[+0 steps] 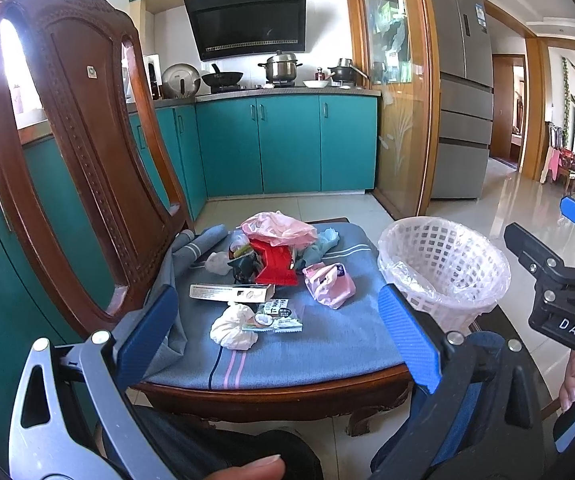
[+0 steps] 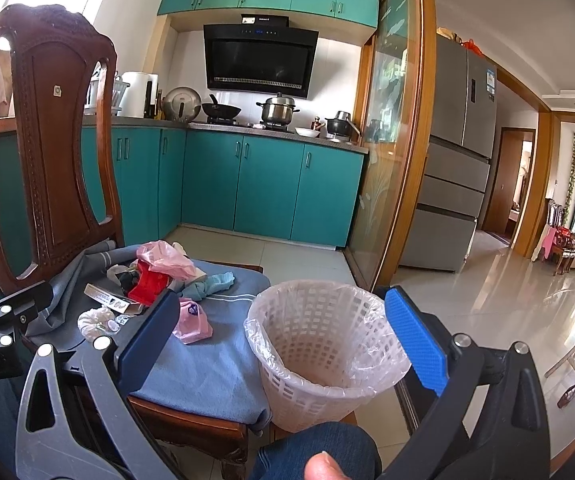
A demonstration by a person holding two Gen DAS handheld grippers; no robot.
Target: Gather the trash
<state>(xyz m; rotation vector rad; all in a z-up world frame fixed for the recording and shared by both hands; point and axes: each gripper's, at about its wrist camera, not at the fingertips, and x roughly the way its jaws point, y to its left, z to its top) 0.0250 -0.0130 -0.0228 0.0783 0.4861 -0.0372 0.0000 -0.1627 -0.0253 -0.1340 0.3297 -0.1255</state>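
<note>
- The wooden chair point(image 1: 75, 128) stands to the left of and ahead of the left gripper point(image 1: 279, 320); its tall back is dark red-brown, carved with beaded edging and slotted openings.
- A blue-grey woven cloth point(image 1: 327, 340) with white and pink stripes covers the seat, directly ahead between the left gripper's blue textured pads, which stand wide apart and hold nothing.
- Nearest that gripper lie a knotted white plastic bag point(image 1: 233, 326) and, touching its right side, a small glossy packet point(image 1: 279, 314) printed with writing too small to read.
- Just beyond them is a long flat carton point(image 1: 231, 292), white with fine unreadable print.
- Farther ahead sits a heap: a red box point(image 1: 275, 266) under a crumpled pink plastic bag point(image 1: 277, 228), with teal cloth scraps beside it.
- Right of the heap lies a soft pink wrapper point(image 1: 329, 284) with a dark round mark.
- A white lattice basket point(image 2: 319, 356), round and lined with a clear crinkled plastic bag, sits straight ahead between the right gripper's point(image 2: 283, 344) pads, which are spread wide and hold nothing; nothing shows inside it.
- In the left view the right gripper's black body carries the letters "DAS".
</note>
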